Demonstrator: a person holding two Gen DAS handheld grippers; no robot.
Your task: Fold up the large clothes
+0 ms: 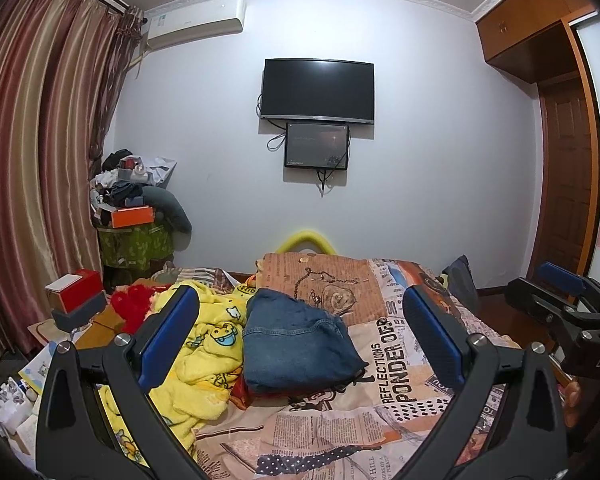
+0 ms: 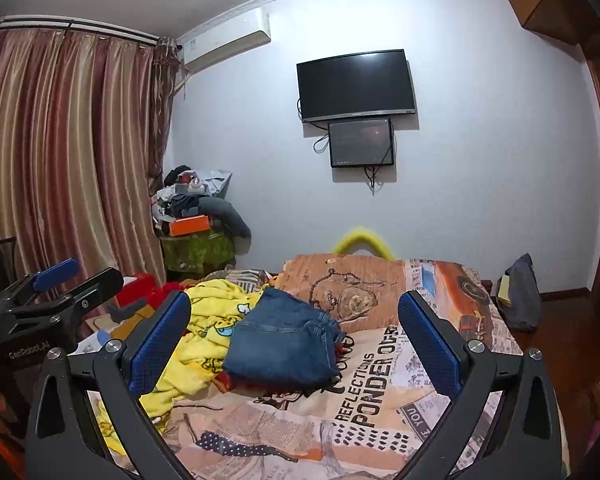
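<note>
— So where are they in this? Both grippers look idle to me.

— They are. The left gripper [image 1: 300,336] has its blue pads spread wide with nothing between them, and the right gripper [image 2: 296,336] is the same: fingers well apart, empty, held up above the near end of the bed [image 2: 380,412].

— And the clothes?

— The denim piece [image 1: 300,344] is lying about mid-bed, already in a neat squarish bundle. It looks folded to me, sitting partly on something red that peeks out underneath. Just to its left, touching it, is the yellow cartoon-print garment [image 1: 204,344], all rumpled, spilling towards the bed's left edge.

— So the jeans are done?

— I'd judge so. This seems to be the pause between items. The yellow one would be next.

— What does that take?

— It's bulky and soft, so probably both grippers going down to the left side, each pinching an edge or corner, then dragging it onto the bare part of the patterned cover [image 1: 380,412] to spread it flat first. They'd want to avoid snagging the denim bundle beside it.
</note>
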